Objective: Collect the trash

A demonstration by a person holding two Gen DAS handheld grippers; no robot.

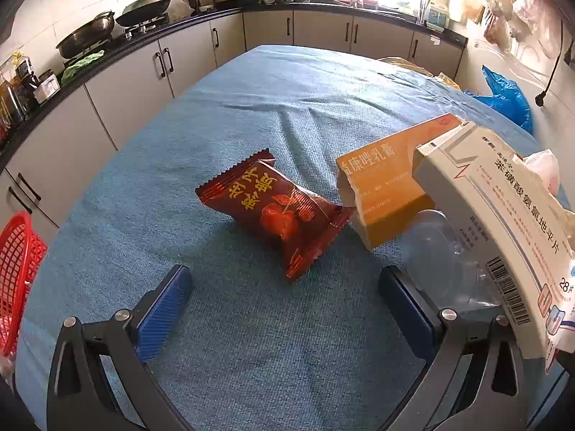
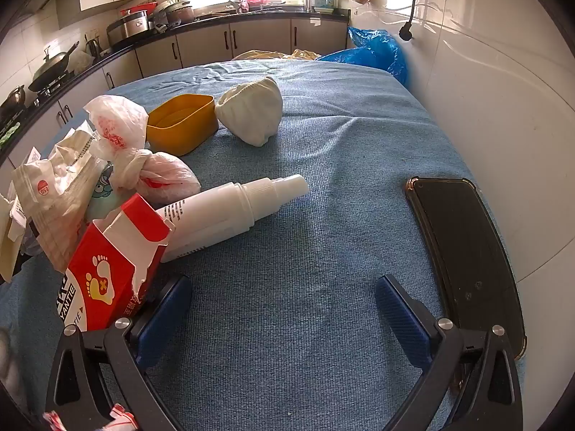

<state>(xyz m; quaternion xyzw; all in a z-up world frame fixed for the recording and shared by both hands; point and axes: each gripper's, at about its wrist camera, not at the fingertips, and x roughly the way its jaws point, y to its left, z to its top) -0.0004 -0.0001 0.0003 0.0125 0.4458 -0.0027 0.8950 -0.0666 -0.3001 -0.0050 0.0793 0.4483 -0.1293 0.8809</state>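
Note:
In the left wrist view a dark red snack packet (image 1: 276,212) lies on the blue cloth, just ahead of my open, empty left gripper (image 1: 284,298). To its right lie an orange medicine box (image 1: 388,183), a white medicine box (image 1: 503,237) and a clear plastic lid (image 1: 449,262). In the right wrist view my right gripper (image 2: 282,305) is open and empty over the cloth. A torn red box (image 2: 115,269) touches its left finger. Beyond lie a white spray bottle (image 2: 233,208), knotted plastic bags (image 2: 143,154) and crumpled wrappers (image 2: 54,186).
A red basket (image 1: 16,273) stands at the table's left edge. A black phone (image 2: 463,255) lies by the right wall. A yellow bowl (image 2: 183,122) and a white cloth bundle (image 2: 251,111) sit farther back. Blue plastic bag (image 2: 373,50) at the far corner. Kitchen counters surround the table.

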